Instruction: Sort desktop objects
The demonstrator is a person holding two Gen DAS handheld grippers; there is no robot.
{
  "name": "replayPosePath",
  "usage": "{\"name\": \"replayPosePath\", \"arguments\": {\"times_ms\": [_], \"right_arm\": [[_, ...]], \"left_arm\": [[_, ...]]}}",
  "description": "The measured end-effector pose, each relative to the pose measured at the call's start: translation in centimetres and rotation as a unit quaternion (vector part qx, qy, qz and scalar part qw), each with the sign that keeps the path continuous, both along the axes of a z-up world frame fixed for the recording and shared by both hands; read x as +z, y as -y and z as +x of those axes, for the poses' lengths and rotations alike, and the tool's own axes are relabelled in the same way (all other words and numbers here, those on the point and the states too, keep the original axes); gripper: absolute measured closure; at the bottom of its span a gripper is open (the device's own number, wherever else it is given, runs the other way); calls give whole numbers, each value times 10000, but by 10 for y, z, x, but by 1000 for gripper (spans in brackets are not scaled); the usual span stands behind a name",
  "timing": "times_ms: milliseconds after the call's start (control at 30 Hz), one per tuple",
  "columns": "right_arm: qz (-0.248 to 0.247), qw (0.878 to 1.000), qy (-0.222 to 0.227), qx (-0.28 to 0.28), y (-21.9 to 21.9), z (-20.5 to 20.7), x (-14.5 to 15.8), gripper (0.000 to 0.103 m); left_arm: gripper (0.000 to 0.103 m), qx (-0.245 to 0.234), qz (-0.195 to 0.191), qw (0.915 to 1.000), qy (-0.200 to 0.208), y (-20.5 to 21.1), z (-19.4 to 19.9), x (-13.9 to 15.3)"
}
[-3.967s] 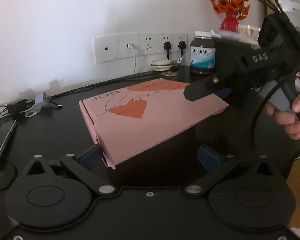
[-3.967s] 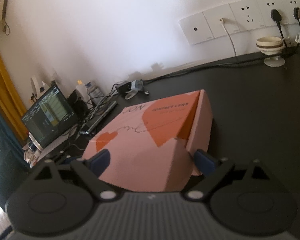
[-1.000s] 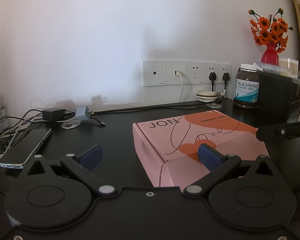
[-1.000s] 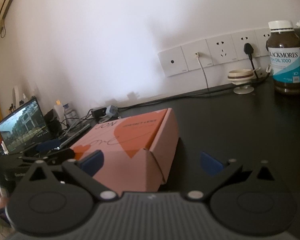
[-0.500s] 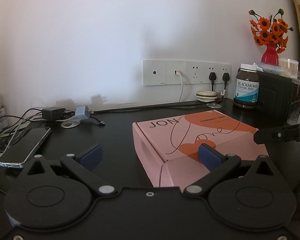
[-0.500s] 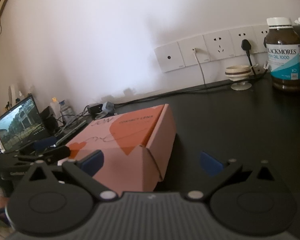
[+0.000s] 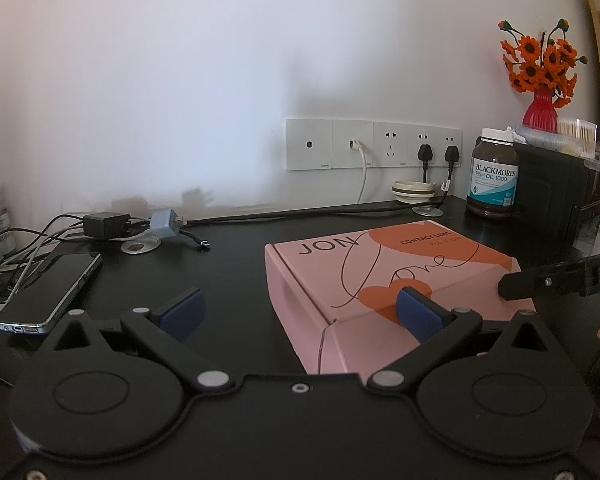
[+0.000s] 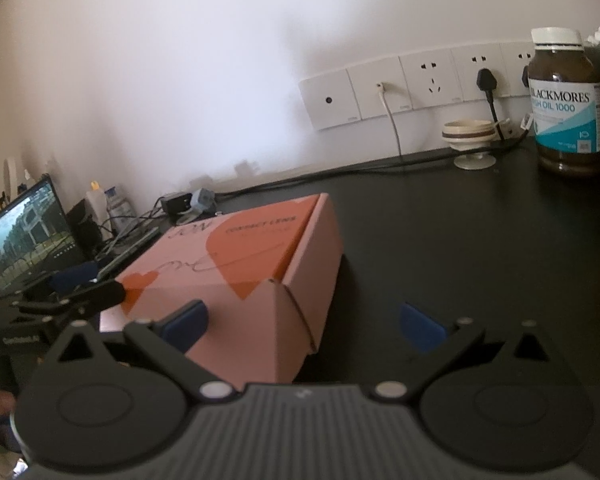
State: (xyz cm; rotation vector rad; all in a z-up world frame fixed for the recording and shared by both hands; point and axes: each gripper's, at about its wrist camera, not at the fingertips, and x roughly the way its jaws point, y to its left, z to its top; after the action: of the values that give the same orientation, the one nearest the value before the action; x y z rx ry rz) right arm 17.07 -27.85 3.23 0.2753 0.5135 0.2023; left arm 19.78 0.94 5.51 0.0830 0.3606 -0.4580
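Two pairs of tongs flank one pink box (image 7: 384,276), which lies flat on the black bench (image 7: 228,268) with its printed lid up, showing "JON", "CONTACT LENS" and orange hearts.

Left tongs (image 7: 298,312) stand spread wide and hold nothing. From the left wrist view, the box sits to the right of their centre line: the near corner of the box falls between the two blue pads, and the right pad (image 7: 418,312) overlaps the box's near top edge, though contact cannot be told. The left pad (image 7: 180,312) stands over bare bench, well apart from the box.

Right tongs (image 8: 302,324) are likewise spread wide with nothing gripped. From the right wrist view, the box lies to the left of centre; its near right corner falls in the gap, the left pad (image 8: 186,324) sits in front of the box's near face, and the right pad (image 8: 420,326) is over bare bench, apart from the box. A finger of the right tongs shows at the right edge of the left wrist view, just at the box's right side.

Behind the box, near the wall sockets (image 7: 374,144), stands a brown fish oil bottle (image 7: 494,176). A phone (image 7: 50,288) lies at the left of the bench among cables.
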Motion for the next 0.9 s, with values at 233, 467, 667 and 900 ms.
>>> {"name": "replayPosePath", "arguments": {"times_ms": [233,467,667,900], "right_arm": [[-2,10000,-29,0,0,1,-2,1],[-33,10000,-86,-21,-1,2,-4,1],[-56,9999,-121,-41,-2,2,-5,1],[-68,9998,-178,-65,-2,4,-7,1]], "left_arm": [[0,4,2,10000,-17,-1,1,0],[0,16,7,10000,-37,1,2,0],[0,12,23,10000,-61,1,3,0],[0,58,53,9999,-80,2,3,-1]]}}
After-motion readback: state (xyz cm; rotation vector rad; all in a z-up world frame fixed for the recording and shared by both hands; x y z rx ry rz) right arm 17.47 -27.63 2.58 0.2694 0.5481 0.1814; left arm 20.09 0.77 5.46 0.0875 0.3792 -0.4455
